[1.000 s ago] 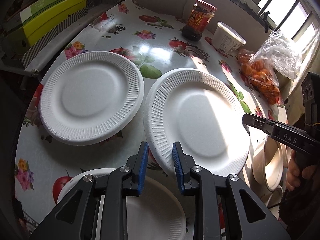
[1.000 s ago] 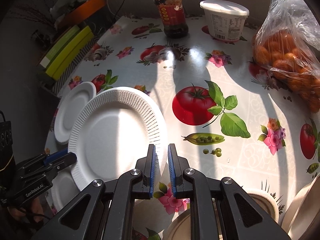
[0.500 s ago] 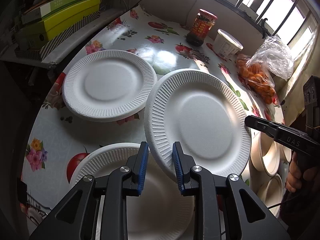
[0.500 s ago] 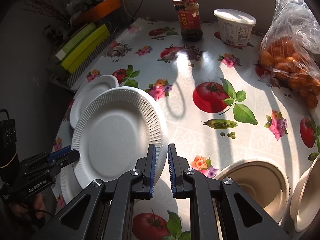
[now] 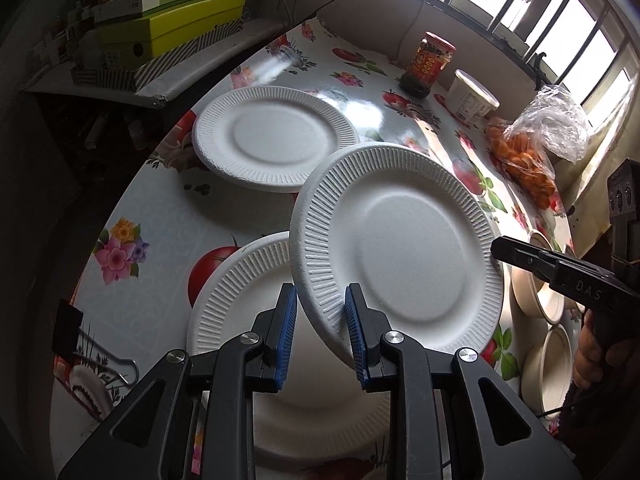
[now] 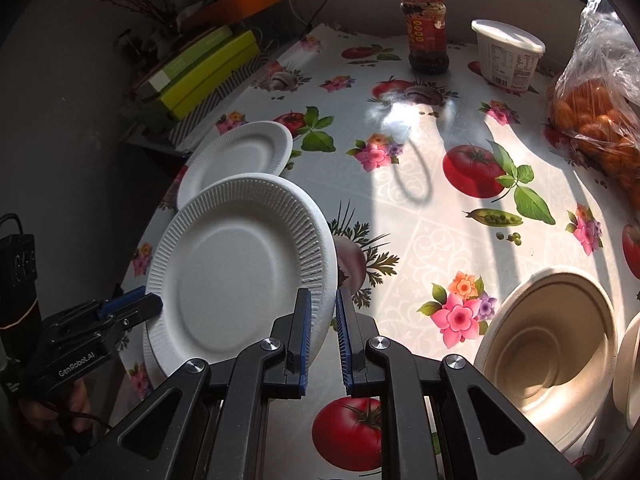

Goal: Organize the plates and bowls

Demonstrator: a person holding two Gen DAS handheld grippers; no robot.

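A white ribbed paper plate [image 5: 396, 256] [image 6: 236, 276] hangs tilted above the table, held at two sides. My left gripper [image 5: 320, 300] [image 6: 148, 304] is shut on its near-left rim. On the opposite rim my right gripper [image 6: 322, 304] [image 5: 500, 246] is shut as well. Partly under the held plate lies a second white plate [image 5: 240, 320] [image 6: 154, 360] near the table's front-left edge. A third white plate [image 5: 272, 140] [image 6: 244, 152] lies farther back on the left. Beige bowls [image 6: 548, 344] [image 5: 540, 300] sit on the right side.
The table carries a fruit-and-flower oilcloth [image 6: 420, 208]. At the back stand a red-labelled jar [image 6: 426, 32] and a white tub [image 6: 508, 54], with a bag of oranges [image 6: 596, 120] at the right. Yellow-green boxes [image 5: 172, 28] sit on a shelf beyond the left edge. A binder clip [image 5: 68, 332] lies front left.
Both grippers have carried the plate together toward the front-left of the table, so it now hangs partly over the near plate. The far plate and jar look farther off.
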